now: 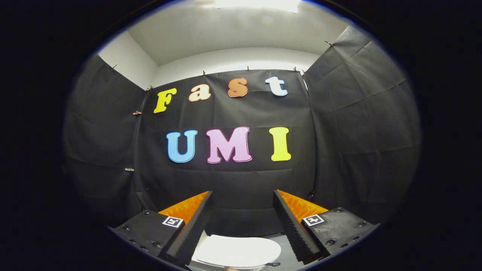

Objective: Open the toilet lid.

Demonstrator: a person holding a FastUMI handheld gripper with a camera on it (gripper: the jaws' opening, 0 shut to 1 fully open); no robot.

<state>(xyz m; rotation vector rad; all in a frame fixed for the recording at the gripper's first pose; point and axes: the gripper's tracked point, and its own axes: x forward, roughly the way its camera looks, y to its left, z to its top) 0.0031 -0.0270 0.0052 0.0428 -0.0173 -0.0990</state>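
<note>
White, smooth, glossy: toilet lid (237,251), rounded at its far end, lying flat and closed, low down between the two fingers and beneath them, nearer edge cut off from sight. Thin pale rim of the seat or bowl showing just under the lid's edge; which of the two, cannot tell. Small dark fitting at the lid's right side, too small to identify. Gripper (243,195) held above the lid, spread wide, nothing between the fingers, neither one touching the lid. Left finger (192,226) and right finger (293,226) both long wedges with ribbed inner faces, angled toward each other at the tips, pointing at the back wall. Square black-and-white marker (173,221) on the left finger's mounting block; matching marker (313,219) on the right block; small screw heads dotted over both blocks. Grey floor strip (287,259) to the lid's right, between lid and right finger. Black cloth wall (241,180) beyond the fingers, creased, hung from small clips along its top edge, with further cloth panels at left and right. White wall band (233,60) above the cloth, pale ceiling over that, bright light panel (258,3) at the very top.
</note>
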